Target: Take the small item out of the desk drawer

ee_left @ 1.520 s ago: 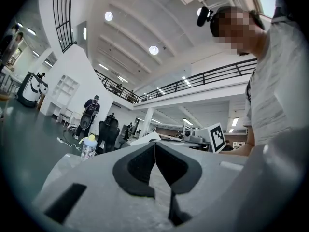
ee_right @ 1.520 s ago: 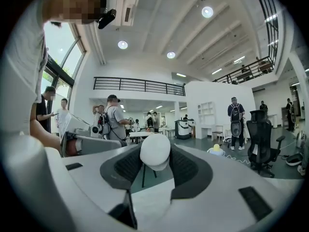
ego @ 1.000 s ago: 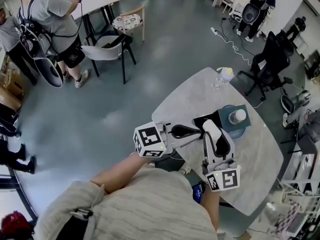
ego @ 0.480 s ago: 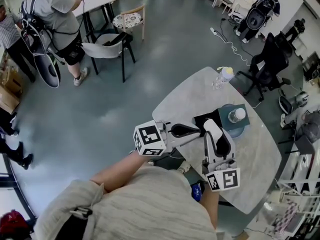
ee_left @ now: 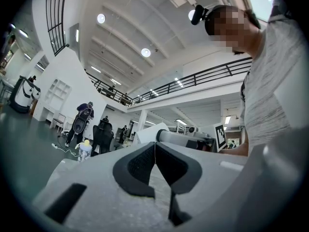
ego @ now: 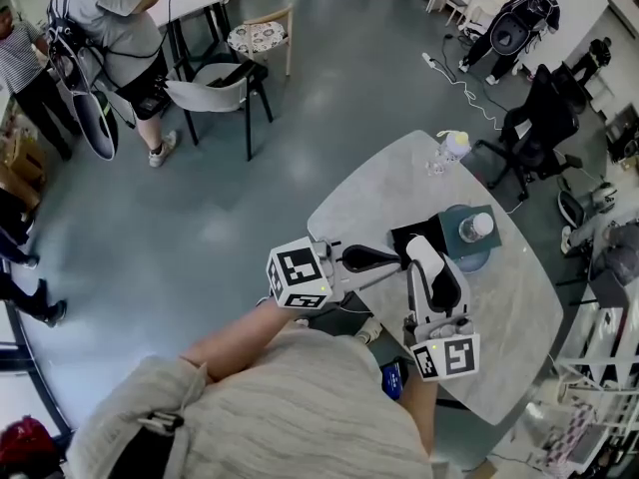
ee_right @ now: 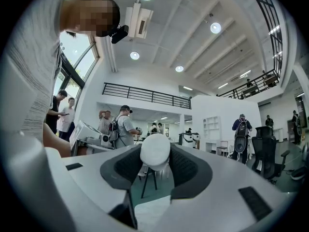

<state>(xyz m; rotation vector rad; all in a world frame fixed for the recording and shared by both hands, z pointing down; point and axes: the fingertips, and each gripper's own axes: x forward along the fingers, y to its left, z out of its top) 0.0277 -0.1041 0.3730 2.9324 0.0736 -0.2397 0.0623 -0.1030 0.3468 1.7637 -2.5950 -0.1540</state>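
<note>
The right tongs (ego: 423,255) pinch a small white rounded item (ee_right: 155,151) over the near edge of the pale marble tabletop (ego: 379,203). The left tongs (ee_left: 154,149), close beside them, are pressed together (nothing sits between). A white-capped bottle (ego: 473,230) stands on the tabletop just beyond.

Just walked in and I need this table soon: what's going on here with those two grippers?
A person is at the marble table with a gripper in each hand. The right gripper is shut on a small white rounded item, held over the table. The left gripper is beside it, jaws together with nothing between them. No drawer can be made out. A capped bottle stands on the table beyond them.
</note>
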